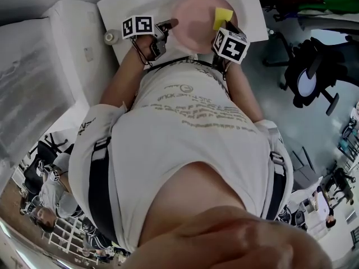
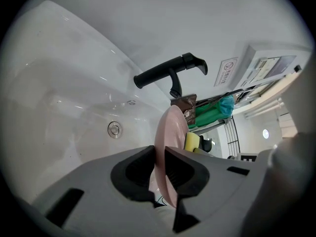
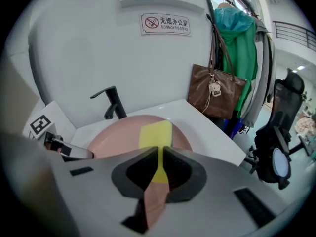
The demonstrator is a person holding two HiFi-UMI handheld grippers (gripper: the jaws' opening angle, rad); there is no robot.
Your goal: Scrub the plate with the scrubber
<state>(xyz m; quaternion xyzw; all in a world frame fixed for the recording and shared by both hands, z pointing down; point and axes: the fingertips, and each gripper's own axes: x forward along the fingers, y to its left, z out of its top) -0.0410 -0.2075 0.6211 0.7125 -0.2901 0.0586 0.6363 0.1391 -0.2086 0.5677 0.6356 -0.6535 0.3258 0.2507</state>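
Ideally, the left gripper [image 2: 159, 154], clamped on the pink plate [image 2: 170, 130] rim, needed to brace it while the right gripper [image 3: 158, 157], pinching the yellow sponge [image 3: 155, 135], rubbed flat.

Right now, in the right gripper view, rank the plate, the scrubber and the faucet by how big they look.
1. pink plate
2. yellow scrubber, though it is nearest the camera
3. black faucet

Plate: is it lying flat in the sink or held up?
Held up. The left gripper clamps the plate by its rim with its fingers, edge-on above the sink.
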